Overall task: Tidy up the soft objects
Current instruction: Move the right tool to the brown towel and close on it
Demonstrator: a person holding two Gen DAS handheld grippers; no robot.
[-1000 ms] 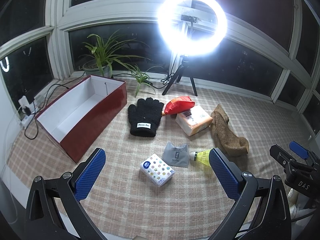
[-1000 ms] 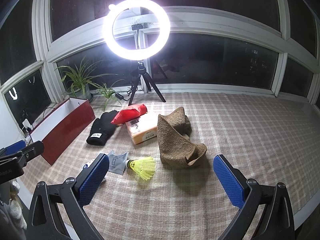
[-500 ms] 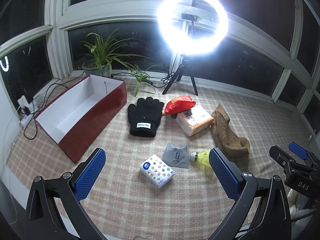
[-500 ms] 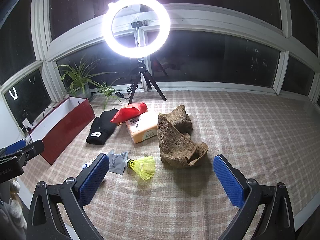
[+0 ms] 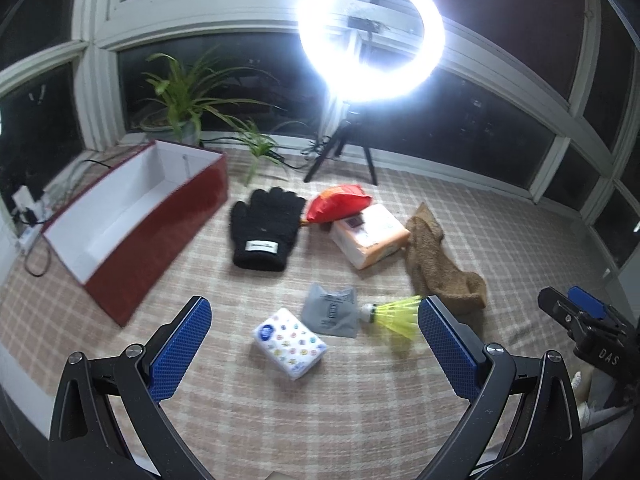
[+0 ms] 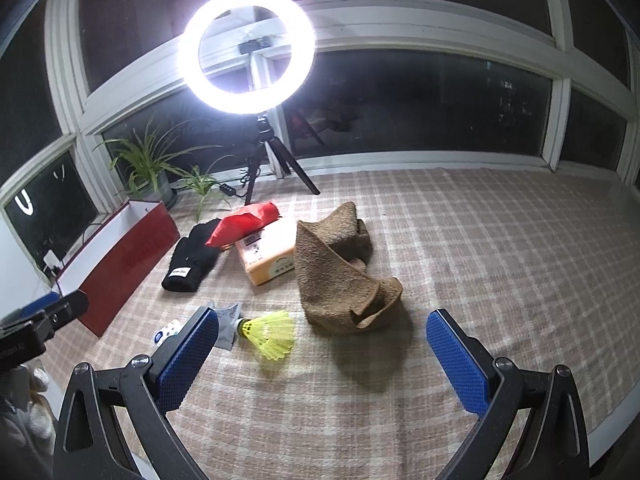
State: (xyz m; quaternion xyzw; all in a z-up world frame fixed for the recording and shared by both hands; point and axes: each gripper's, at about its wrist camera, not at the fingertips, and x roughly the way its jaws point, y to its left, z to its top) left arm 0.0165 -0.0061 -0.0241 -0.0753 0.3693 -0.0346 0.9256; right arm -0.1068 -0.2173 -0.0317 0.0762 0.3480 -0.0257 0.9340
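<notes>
On the checked cloth lie a black glove (image 5: 264, 228) (image 6: 192, 258), a crumpled brown towel (image 5: 436, 264) (image 6: 340, 276), a red pouch (image 5: 340, 204) (image 6: 244, 224), an orange tissue pack (image 5: 370, 236) (image 6: 268, 254), a patterned white tissue pack (image 5: 290, 342), a grey sachet (image 5: 332, 312) and a yellow shuttlecock (image 5: 396, 314) (image 6: 270, 332). A red box (image 5: 132, 216) (image 6: 116, 256) with a white inside stands open at the left. My left gripper (image 5: 314, 346) hovers open above the patterned pack. My right gripper (image 6: 322, 356) hovers open before the towel. Neither holds anything.
A ring light on a tripod (image 5: 372, 36) (image 6: 246, 50) stands at the back by the windows, with potted plants (image 5: 188, 100) (image 6: 148, 160) to its left. Cables and a power strip (image 5: 28, 212) lie beyond the box. The cloth's right half (image 6: 500, 248) is bare.
Both grippers have moved slightly forward and down toward the objects, which look a little larger now. Nothing on the cloth has shifted, and both grippers stay open.
</notes>
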